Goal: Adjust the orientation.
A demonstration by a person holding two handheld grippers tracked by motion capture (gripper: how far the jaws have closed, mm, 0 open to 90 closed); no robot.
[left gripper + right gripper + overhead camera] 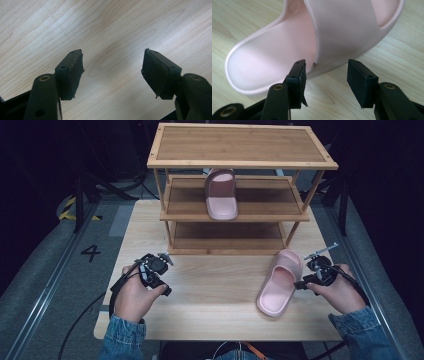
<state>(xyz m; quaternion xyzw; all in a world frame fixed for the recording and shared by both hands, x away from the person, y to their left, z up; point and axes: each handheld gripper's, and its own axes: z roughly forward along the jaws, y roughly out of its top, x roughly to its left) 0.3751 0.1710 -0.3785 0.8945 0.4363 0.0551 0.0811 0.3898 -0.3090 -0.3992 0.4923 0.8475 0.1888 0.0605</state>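
At the lower left of the high view, the left tongs [156, 265] rest in a hand over the pale wooden surface [215, 280], released with nothing between the jaws. In the upper middle stands a three-tier bamboo shoe rack [240, 145], with one pink rubber slipper [221, 195] on its middle shelf. Right of centre, a second pink rubber slide sandal [279, 282] lies on the surface. At the right edge, the right tongs [304, 284] gape just beside that sandal's side, not gripping it.

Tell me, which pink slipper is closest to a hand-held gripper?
The slipper on the table, beside the right hand-held gripper. The other slipper sits on the rack's middle shelf.
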